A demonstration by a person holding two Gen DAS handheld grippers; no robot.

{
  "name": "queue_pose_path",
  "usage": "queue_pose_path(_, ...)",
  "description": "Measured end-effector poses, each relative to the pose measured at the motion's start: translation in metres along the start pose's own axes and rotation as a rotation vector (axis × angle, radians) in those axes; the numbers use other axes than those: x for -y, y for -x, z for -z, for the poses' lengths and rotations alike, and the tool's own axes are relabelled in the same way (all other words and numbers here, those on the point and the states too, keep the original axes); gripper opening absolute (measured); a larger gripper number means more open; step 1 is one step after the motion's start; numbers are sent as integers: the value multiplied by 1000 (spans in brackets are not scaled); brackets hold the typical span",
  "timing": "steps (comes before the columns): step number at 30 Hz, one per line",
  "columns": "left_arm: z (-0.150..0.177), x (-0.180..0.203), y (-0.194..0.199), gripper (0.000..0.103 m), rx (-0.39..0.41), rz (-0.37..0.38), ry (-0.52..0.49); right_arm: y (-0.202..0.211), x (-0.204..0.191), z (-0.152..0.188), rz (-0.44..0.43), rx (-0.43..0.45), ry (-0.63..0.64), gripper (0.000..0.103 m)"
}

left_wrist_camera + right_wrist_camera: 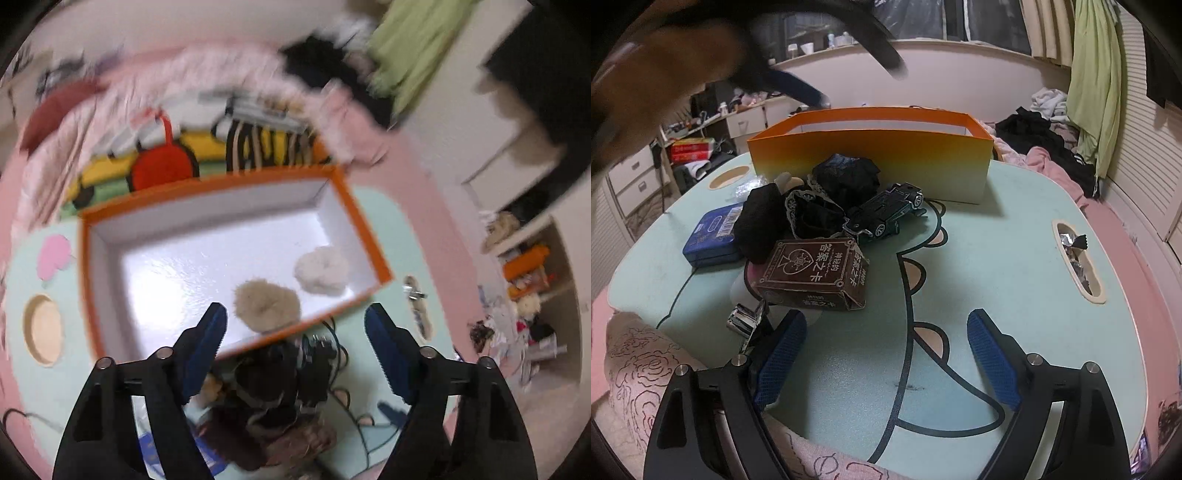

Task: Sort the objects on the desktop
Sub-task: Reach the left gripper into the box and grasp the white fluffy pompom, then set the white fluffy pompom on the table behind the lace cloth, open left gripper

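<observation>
Two fuzzy scrunchies, a tan one [266, 304] and a white one [322, 270], sit inside the orange box [365, 236] on the mint table [1015, 258]. Left gripper [295, 332] is above the box edge, jaws apart, nothing in them. Right gripper [886, 354] is spread wide and empty too, near the brown card box [812, 275], toy car [886, 216] and blue tin [713, 236].

Glossy box floor [177, 273], seemingly fluffy scrunchies [266, 304]

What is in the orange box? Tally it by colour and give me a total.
tan fluffy hair tie: 1
white fluffy hair tie: 1
Total in the orange box: 2
</observation>
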State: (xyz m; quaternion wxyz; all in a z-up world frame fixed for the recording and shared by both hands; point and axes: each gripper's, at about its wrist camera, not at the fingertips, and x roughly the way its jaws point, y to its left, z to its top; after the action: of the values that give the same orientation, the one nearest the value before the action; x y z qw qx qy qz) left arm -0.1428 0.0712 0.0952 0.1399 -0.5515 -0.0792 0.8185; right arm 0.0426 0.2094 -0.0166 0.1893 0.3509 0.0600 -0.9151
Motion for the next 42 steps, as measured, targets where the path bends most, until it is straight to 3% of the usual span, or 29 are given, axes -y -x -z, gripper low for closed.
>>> queue_pose_path(3,-18,5,-33,77,-35,-81,64,0,-1,0,-1,2,0,89)
queue_pose_path(8,-29,17,-66,73,-92,-46,91,-1,-2,0,-1,2,-1,89)
queue_pose_path(11,-32,27,-84,61,-144,-65,58,-1,-1,0,0,2,0,89)
queue_pose_path(12,-32,26,-89,50,-166,-69,49,-1,-2,0,0,2,-1,89)
queue_pose_path(13,-31,25,-95,50,-184,-39,40,-1,-2,0,-1,2,-1,89)
queue_pose_path(14,-29,25,-95,49,-173,-29,26,-1,-1,0,-1,1,-1,89)
queue_pose_path(16,-29,21,-93,28,-169,35,8,-2,-2,-1,-5,0,-7,89)
queue_pose_path(17,-30,16,-91,28,-163,46,15,-2,-3,-1,-5,0,-6,89)
queue_pose_path(19,-32,8,-83,15,-114,23,12,-2,-4,-1,-3,1,-4,89)
queue_pose_path(21,-32,-3,-73,13,-71,27,9,-2,-5,-1,-3,2,-5,90)
queue_pose_path(25,-31,-28,-40,12,12,106,39,-3,-6,-1,-3,2,-5,90)
queue_pose_path(28,-29,-35,-9,12,89,122,29,-3,-6,-1,-2,1,-4,90)
queue_pose_path(31,-10,-35,24,12,162,168,-8,-3,-5,0,-3,2,-5,90)
queue_pose_path(36,51,-39,46,12,175,174,-96,-3,-5,0,-3,2,-5,90)
queue_pose_path(39,76,-50,46,13,193,188,-73,-3,-5,0,-3,2,-5,90)
queue_pose_path(41,82,-58,44,17,207,206,-62,-3,-5,0,-3,3,-5,90)
queue_pose_path(42,84,-61,44,25,212,224,-52,-3,-5,0,-3,3,-5,90)
